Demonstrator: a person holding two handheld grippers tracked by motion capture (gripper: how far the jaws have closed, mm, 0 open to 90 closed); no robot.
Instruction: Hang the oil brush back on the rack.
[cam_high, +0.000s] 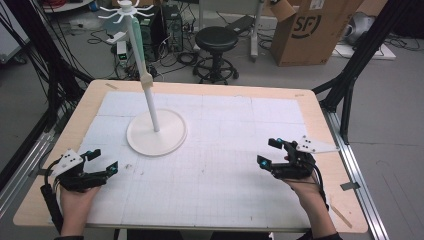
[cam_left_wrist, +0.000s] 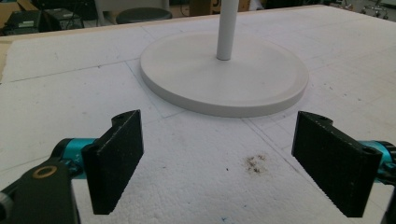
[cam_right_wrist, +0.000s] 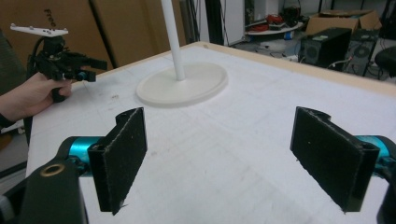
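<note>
A white stand has a round base (cam_high: 156, 134) on the foam-covered table (cam_high: 225, 165), left of centre, and a thin pole (cam_high: 150, 102) that ends in a ring of hooks (cam_high: 126, 10). My left gripper (cam_high: 105, 161) rests low at the table's front left, open and empty, facing the base (cam_left_wrist: 224, 77). Its jaws (cam_left_wrist: 219, 163) stand wide over bare foam. My right gripper (cam_high: 266, 152) sits at the front right, also open with nothing between its jaws (cam_right_wrist: 229, 158). In the right gripper view the stand's base (cam_right_wrist: 182, 84) lies ahead and the left gripper (cam_right_wrist: 95, 69) shows far left.
The table's wooden border (cam_high: 320, 120) frames the white foam sheet. A small brown stain (cam_left_wrist: 254, 163) marks the foam near my left gripper. Behind the table stand a black stool (cam_high: 216, 40), a cardboard box (cam_high: 310, 30), computer cases and cables. Black frame legs (cam_high: 350, 75) flank the table.
</note>
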